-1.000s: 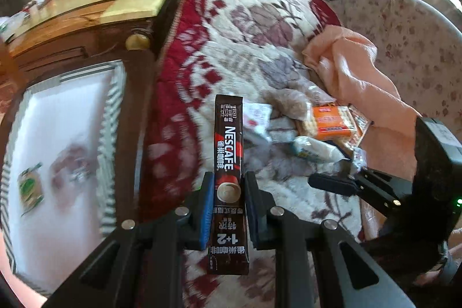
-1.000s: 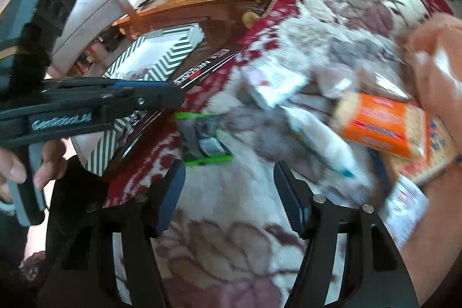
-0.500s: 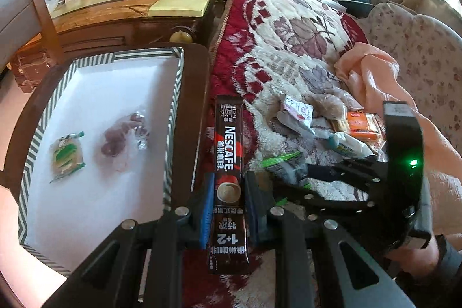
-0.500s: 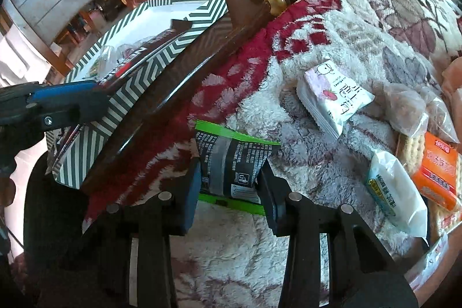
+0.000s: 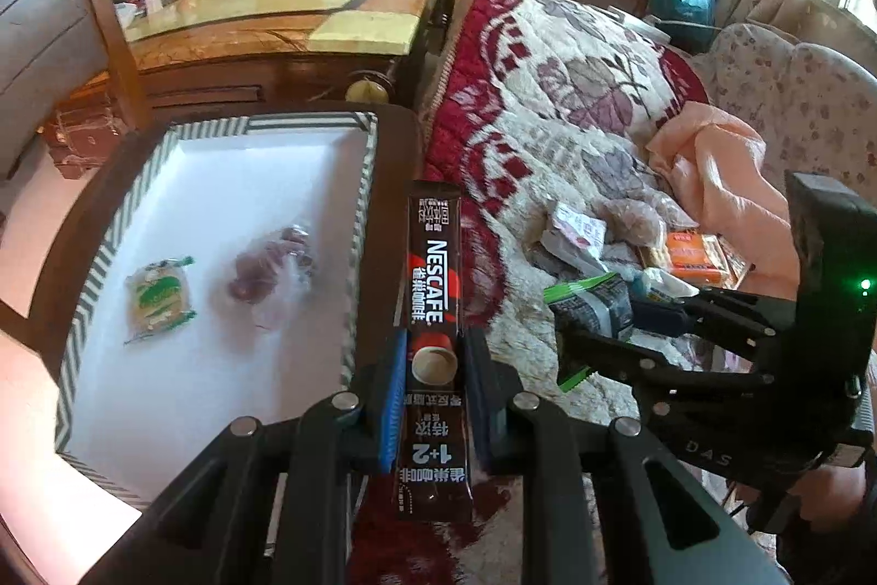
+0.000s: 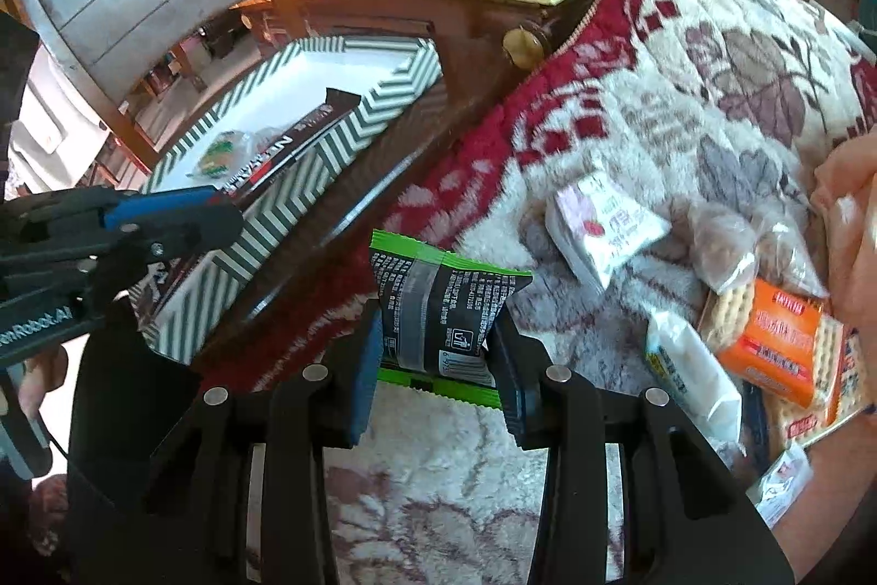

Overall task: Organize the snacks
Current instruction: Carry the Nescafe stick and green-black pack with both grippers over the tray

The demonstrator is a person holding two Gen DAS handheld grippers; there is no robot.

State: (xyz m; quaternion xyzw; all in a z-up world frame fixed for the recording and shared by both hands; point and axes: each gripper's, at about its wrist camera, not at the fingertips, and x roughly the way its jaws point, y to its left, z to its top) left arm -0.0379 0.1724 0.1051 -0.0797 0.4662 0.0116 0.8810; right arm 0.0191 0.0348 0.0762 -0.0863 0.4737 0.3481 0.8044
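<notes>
the left gripper (image 5: 433,360) has its jaws closed on a dark nescafe coffee stick (image 5: 436,289), which stands lengthwise between the blue pads and pokes forward past the fingertips, over the dark wooden edge just beside the striped-rim white tray (image 5: 362,201). inside the tray lie a green-printed biscuit packet (image 5: 159,297) and, near it, a clear bag of reddish snacks (image 5: 271,270), the two apart from each other. the right gripper (image 6: 436,355) has its jaws clamped on a black snack packet with green edges (image 6: 444,305), held up above the red-and-cream floral blanket (image 6: 685,53). farther right on the blanket sits a loose cluster of snacks: a white and pink packet (image 6: 603,217), a clear bag of brownish pieces (image 6: 723,239), an orange cracker pack (image 6: 778,338) and a white sachet (image 6: 690,376), lying close together, some touching. a peach cloth (image 5: 712,179) is bunched beside them.
</notes>
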